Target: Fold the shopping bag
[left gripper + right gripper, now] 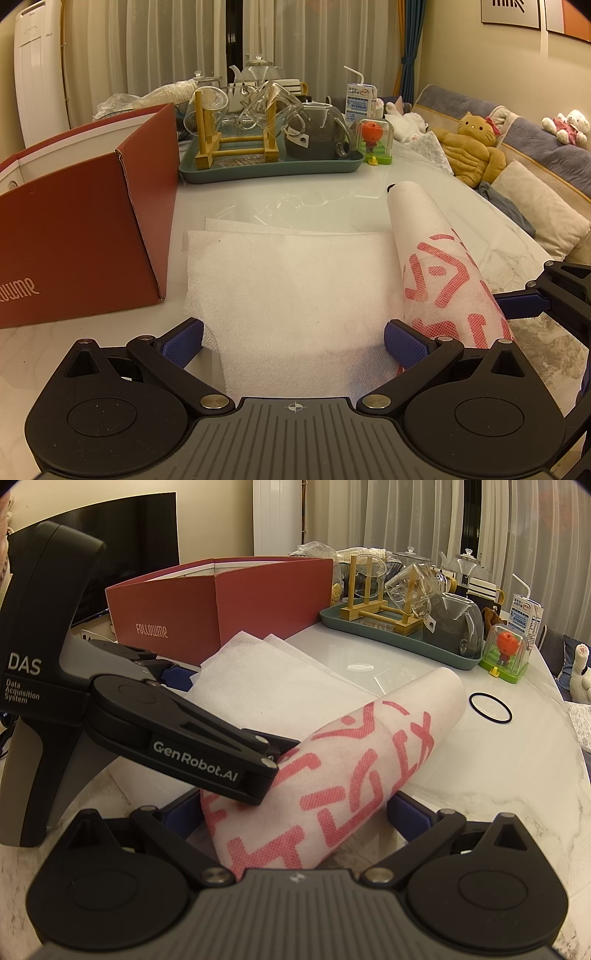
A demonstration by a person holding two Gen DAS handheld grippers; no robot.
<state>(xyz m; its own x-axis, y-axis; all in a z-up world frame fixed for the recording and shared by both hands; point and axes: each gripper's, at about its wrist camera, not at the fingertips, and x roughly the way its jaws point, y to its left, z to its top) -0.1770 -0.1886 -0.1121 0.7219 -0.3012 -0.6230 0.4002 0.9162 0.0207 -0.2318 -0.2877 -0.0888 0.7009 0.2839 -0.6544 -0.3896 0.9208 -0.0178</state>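
The white non-woven shopping bag (295, 288) lies flat on the white table, with its right part rolled into a tube (443, 266) printed with red marks. My left gripper (295, 343) is open, its blue pads either side of the flat part's near edge. My right gripper (295, 819) is open and straddles the near end of the roll (332, 775). The left gripper's body (177, 720) rests against the roll's left side in the right wrist view.
A red cardboard box (85, 236) stands at the left, touching the bag. A green tray (273, 166) with glassware on a wooden rack sits behind. A small toy dome (375, 142), a drink carton (360, 99) and a black ring (490, 708) lie nearby. A sofa with plush toys (476, 147) is at right.
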